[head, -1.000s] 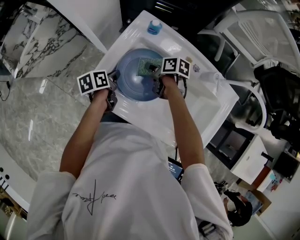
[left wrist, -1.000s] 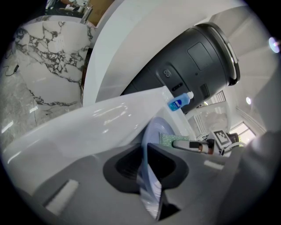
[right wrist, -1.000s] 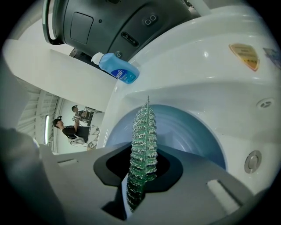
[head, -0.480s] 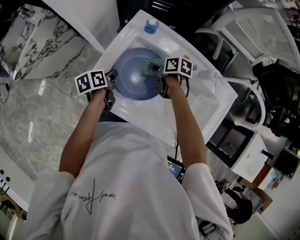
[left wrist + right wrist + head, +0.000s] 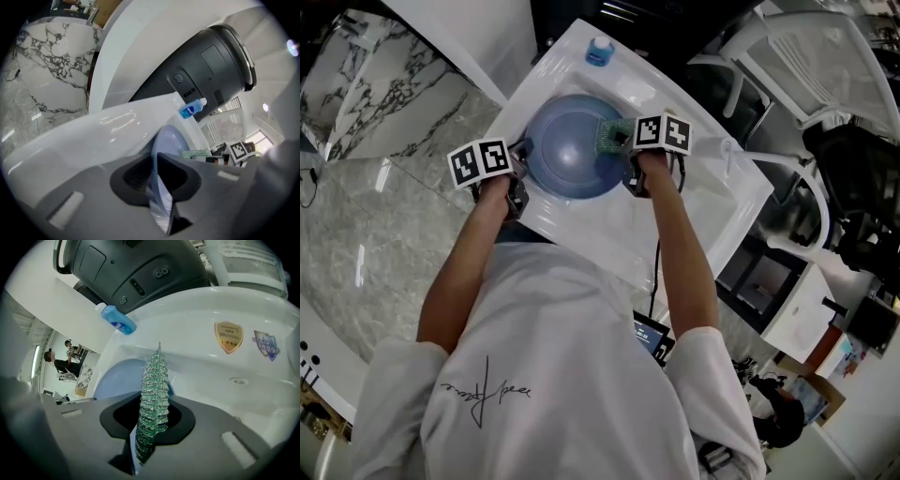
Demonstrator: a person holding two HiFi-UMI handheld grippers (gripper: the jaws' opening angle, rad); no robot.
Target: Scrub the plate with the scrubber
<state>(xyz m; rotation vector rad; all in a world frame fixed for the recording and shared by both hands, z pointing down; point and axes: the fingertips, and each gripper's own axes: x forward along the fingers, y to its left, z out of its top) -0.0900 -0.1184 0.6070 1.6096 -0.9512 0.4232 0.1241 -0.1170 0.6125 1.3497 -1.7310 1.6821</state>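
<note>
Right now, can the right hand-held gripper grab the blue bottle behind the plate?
Probably not yet: the right hand-held gripper is shut on the scrubber, so its jaws are full. The path over the plate to the blue bottle looks unobstructed.

No word or number is legible.
- Shirt (image 5: 534,375), back: dark handwritten-style script (image 5: 487,394), unreadable.
- Sink (image 5: 187,329), inner wall: gold shield sticker (image 5: 228,336) and blue shield sticker (image 5: 266,344), print too small.
- Blue bottle (image 5: 117,319), sink's back edge: label illegible.
- Square black-and-white markers (image 5: 482,161): no lettering.
</note>
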